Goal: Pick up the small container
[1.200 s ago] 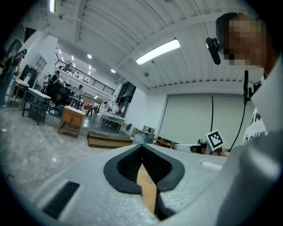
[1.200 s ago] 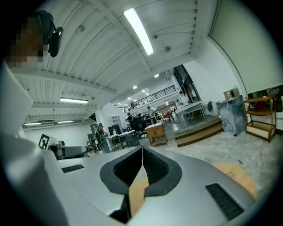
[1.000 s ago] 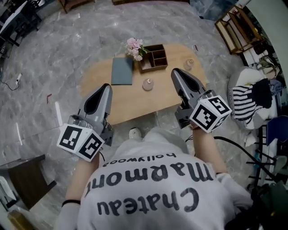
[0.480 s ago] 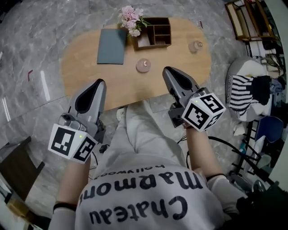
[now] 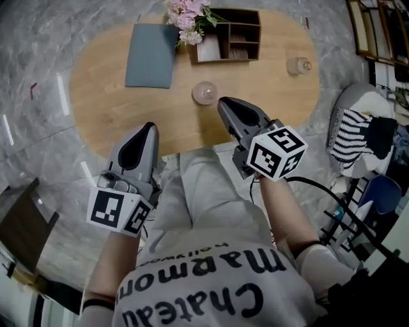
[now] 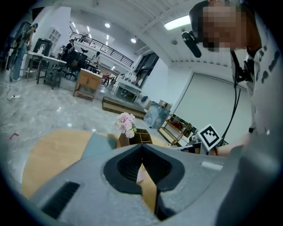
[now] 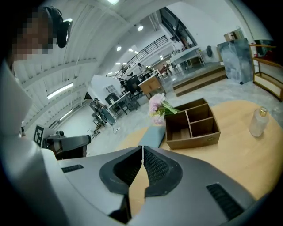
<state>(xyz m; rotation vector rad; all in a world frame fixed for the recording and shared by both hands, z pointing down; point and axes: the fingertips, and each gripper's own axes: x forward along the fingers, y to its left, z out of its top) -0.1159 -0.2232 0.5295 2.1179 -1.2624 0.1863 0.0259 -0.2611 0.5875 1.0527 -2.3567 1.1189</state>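
Note:
An oval wooden table (image 5: 102, 108) lies ahead of me. A small round pinkish container (image 5: 204, 92) stands near its middle. A small clear bottle (image 5: 298, 65) (image 7: 257, 122) stands towards the right end. My right gripper (image 5: 222, 103) (image 7: 142, 148) is shut and empty, its tip just right of the round container and apart from it. My left gripper (image 5: 149, 128) (image 6: 141, 148) is also shut and empty, over the table's near edge. The round container is hidden behind the jaws in both gripper views.
A blue-grey book (image 5: 151, 56), pink flowers (image 5: 185, 13) and a wooden compartment box (image 5: 233, 41) (image 7: 192, 123) lie at the table's far side. A seat with striped cloth (image 5: 358, 134) stands to the right, a dark stool (image 5: 19, 223) to the left. My legs are against the near edge.
The table has come closer in the head view. Both grippers have moved forward to its near edge, the right one up beside the round container. Both stay shut.

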